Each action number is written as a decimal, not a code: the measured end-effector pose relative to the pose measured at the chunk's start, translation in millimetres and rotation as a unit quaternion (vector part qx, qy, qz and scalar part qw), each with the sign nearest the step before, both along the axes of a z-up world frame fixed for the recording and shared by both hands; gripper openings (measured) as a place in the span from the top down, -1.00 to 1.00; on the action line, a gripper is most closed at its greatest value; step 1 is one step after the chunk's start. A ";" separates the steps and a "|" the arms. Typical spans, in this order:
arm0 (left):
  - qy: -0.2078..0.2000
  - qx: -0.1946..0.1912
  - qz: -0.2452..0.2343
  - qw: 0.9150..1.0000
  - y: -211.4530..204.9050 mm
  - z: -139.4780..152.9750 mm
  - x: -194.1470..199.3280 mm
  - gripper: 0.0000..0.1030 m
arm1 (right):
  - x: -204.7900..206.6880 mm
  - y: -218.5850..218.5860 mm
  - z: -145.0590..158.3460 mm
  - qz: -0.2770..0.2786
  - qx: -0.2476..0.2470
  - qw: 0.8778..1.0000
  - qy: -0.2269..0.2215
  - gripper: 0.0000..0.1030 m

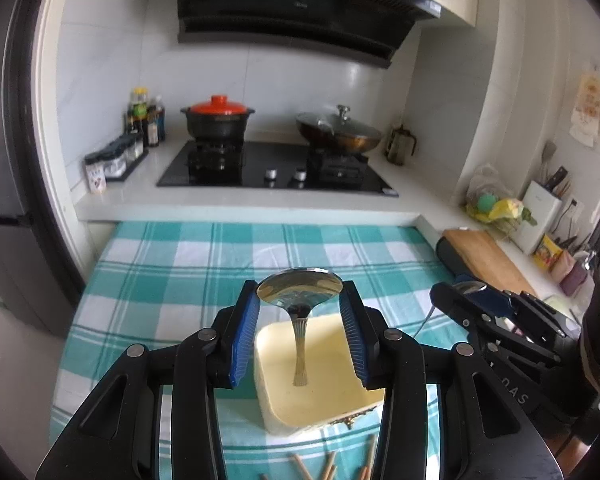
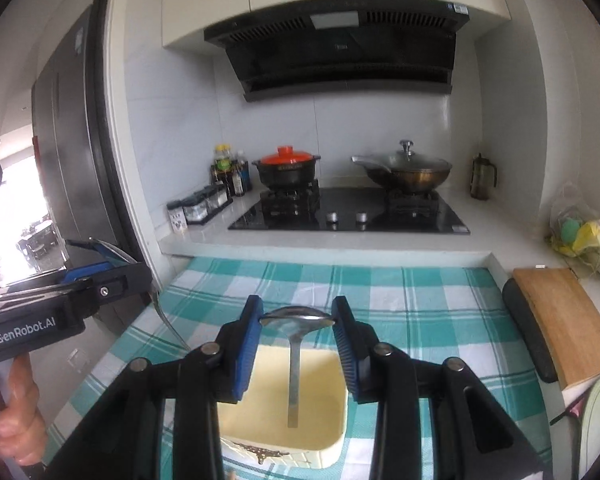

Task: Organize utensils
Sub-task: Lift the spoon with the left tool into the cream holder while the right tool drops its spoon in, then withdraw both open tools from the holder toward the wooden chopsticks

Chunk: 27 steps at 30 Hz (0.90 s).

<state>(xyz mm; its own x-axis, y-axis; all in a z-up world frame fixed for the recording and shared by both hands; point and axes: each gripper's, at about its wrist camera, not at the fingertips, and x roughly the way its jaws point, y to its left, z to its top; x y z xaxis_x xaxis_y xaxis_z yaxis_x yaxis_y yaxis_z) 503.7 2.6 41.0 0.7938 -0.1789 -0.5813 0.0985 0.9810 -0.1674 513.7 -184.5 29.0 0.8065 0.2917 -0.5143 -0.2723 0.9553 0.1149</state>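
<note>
My left gripper is shut on the bowl of a steel spoon. The spoon's handle hangs down over a cream square tub on the checked cloth. My right gripper is shut on the bowl of a second steel spoon, its handle hanging down into the same tub. The right gripper shows at the right of the left wrist view. The left gripper shows at the left of the right wrist view, held in a hand. Several wooden chopsticks lie in front of the tub.
A teal checked cloth covers the table. Behind it is a white counter with a black hob, a red-lidded pot and a lidded wok. A wooden cutting board lies at the right. A fridge stands at the left.
</note>
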 end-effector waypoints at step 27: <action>-0.070 0.084 -0.008 0.994 41.0 -5.8 -180.9 -0.96 | -147.4 -33.1 52.3 0.014 0.001 0.999 -0.032 -0.06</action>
<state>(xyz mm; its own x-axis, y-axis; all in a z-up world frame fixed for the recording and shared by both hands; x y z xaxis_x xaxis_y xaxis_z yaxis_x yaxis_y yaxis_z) 322.8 43.6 35.1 0.8669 -0.1018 -0.4880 0.1247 0.9921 0.0145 366.3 -217.5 81.2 0.8289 0.3159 -0.4617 -0.3061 0.9469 0.0984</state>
